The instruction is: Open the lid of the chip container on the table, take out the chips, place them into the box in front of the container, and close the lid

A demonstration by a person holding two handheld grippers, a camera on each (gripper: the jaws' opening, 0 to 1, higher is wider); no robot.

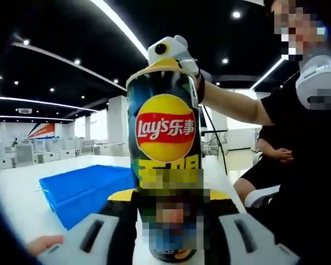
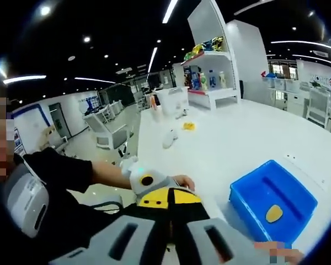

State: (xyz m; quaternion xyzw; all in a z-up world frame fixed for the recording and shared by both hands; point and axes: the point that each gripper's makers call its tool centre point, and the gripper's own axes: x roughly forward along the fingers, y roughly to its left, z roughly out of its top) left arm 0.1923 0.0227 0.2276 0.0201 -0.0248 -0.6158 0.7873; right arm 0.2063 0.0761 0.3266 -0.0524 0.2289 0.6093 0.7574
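The tall dark cylindrical chip container (image 1: 165, 165) is held upright at the centre of the left gripper view, clamped low between the jaws of the left gripper (image 1: 168, 232). "Lay's" with Chinese characters is read on its red-and-yellow logo. The right gripper (image 1: 174, 52) is seen at the can's top, upper centre; in the right gripper view its jaws look closed, though on what cannot be told. A light, thin-walled, smooth tube is judged (easily dented). One chip (image 2: 273, 213) lies in the blue plastic box (image 2: 248, 201), lower right.
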